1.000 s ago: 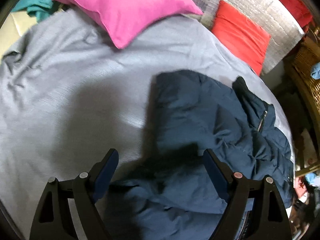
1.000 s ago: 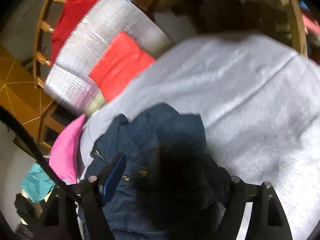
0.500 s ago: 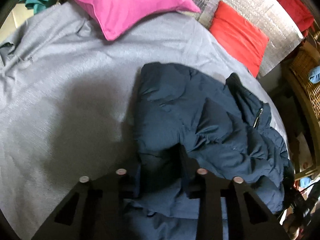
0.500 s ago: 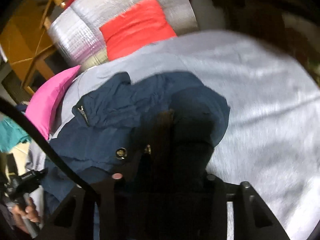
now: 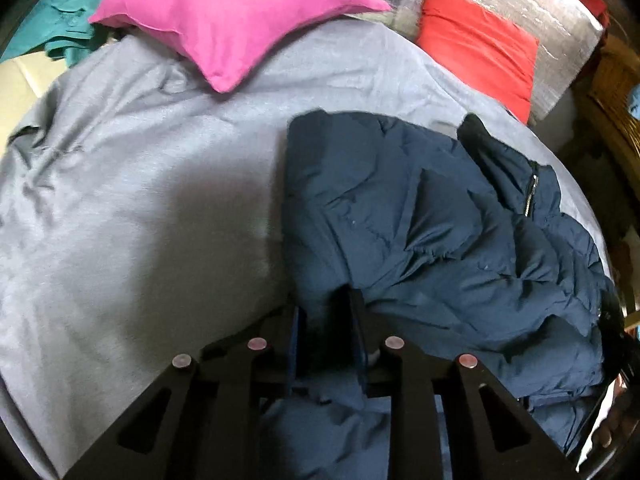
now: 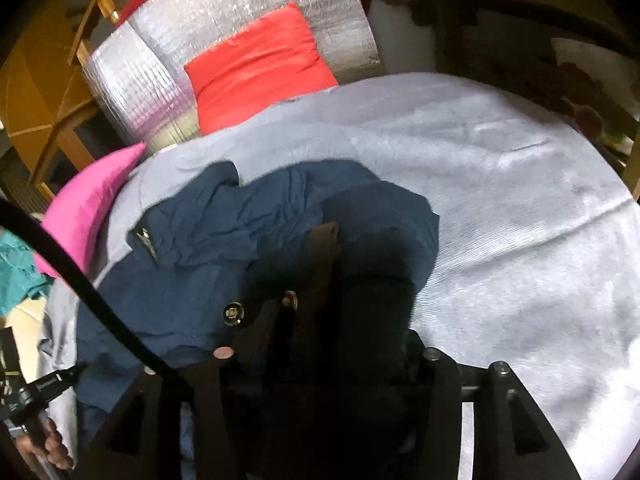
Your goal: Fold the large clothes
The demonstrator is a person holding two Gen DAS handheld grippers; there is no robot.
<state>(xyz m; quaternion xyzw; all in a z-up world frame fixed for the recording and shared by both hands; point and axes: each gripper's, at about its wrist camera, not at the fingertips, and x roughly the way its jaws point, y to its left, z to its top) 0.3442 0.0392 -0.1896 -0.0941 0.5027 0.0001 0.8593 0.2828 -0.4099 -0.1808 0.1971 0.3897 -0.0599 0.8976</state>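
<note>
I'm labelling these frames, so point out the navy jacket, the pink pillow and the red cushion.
navy jacket (image 5: 420,216), left wrist view, on its quilted middle panel.
pink pillow (image 5: 236,12), left wrist view, on the centre of its face.
red cushion (image 6: 260,68), right wrist view, on the middle of its front.

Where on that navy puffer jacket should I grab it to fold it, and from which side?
Probably take the navy puffer jacket by its straight left edge, where the fabric lies flat on the grey bedsheet. Come from the bare sheet side, low, and lift it over toward the zipper. The right half is bunched and offers no clean edge.
</note>
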